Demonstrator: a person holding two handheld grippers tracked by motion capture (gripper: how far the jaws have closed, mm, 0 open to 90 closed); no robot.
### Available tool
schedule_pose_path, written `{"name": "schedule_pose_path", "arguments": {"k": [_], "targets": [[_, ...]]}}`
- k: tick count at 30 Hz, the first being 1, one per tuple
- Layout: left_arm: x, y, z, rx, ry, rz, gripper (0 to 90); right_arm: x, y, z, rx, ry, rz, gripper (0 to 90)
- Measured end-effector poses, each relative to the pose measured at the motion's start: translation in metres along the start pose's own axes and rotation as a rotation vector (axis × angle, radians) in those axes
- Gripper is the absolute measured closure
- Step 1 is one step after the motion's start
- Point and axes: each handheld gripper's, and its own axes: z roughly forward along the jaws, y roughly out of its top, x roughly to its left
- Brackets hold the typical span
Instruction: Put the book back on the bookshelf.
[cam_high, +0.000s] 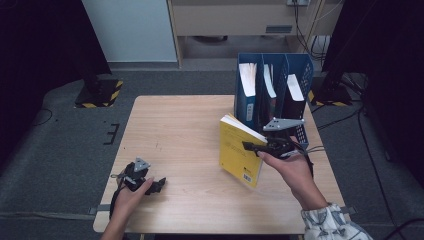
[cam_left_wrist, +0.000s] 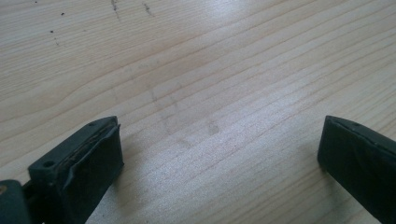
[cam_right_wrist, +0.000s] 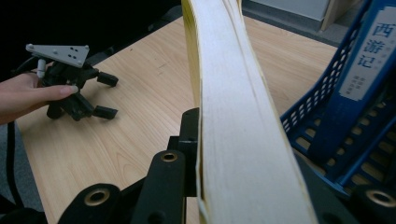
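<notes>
Probably an office: file rack (cam_high: 280, 75), wooden table (cam_high: 185, 130).

My right gripper (cam_high: 255, 146) clamps a yellow book (cam_high: 240, 152), holding it upright and tilted just in front of the blue file rack (cam_high: 300, 75) at the table's (cam_high: 175, 130) far right. My left gripper (cam_high: 157, 185) rests on the near left corner, well apart.
</notes>
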Motion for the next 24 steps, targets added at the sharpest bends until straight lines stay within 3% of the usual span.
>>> {"name": "schedule_pose_path", "arguments": {"k": [11,17,24], "targets": [[0.000,0.000,0.000,0.000,0.002,-0.002,0.0,-0.007,-0.005,-0.018,-0.010,-0.013,0.023,75.2],[0.000,0.000,0.000,0.000,0.002,-0.002,0.0,-0.007,0.007,-0.032,-0.044,-0.010,0.035,75.2],[-0.001,0.000,0.000,0.000,0.003,-0.002,0.0,-0.012,0.028,-0.052,-0.053,-0.042,0.043,75.2]]}}
